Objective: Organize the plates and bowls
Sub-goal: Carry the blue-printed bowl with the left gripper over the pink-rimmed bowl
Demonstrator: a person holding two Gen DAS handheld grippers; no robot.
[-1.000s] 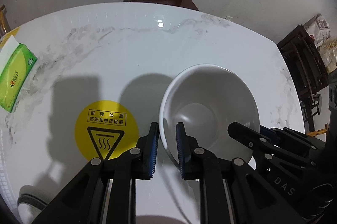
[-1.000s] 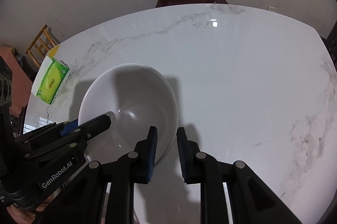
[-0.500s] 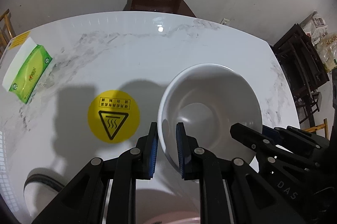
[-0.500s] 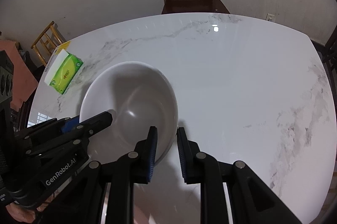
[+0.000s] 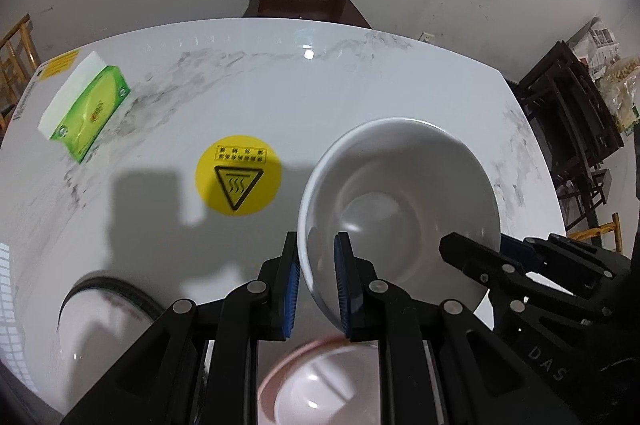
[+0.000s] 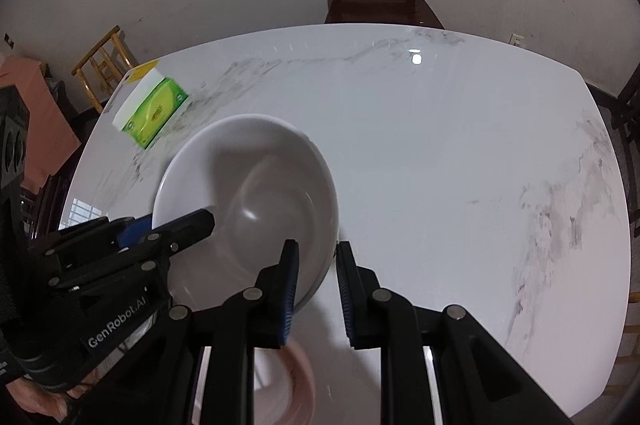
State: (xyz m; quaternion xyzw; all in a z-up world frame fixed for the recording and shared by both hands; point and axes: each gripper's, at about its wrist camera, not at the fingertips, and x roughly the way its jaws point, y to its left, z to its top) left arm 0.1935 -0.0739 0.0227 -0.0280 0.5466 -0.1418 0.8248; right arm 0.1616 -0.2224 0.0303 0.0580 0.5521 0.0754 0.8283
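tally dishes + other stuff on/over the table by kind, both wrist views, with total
White bowls: 1, the white bowl gripped at its rim by the left gripper and the right gripper
Pink bowls: 1, the pink bowl
Dark-rimmed plates: 1, the plate
Tissue packs: 1, the green tissue pack
Yellow warning stickers: 1, the sticker
Total: 5

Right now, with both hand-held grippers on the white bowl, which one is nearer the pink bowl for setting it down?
Left hand-held gripper: the pink bowl lies directly beneath it.
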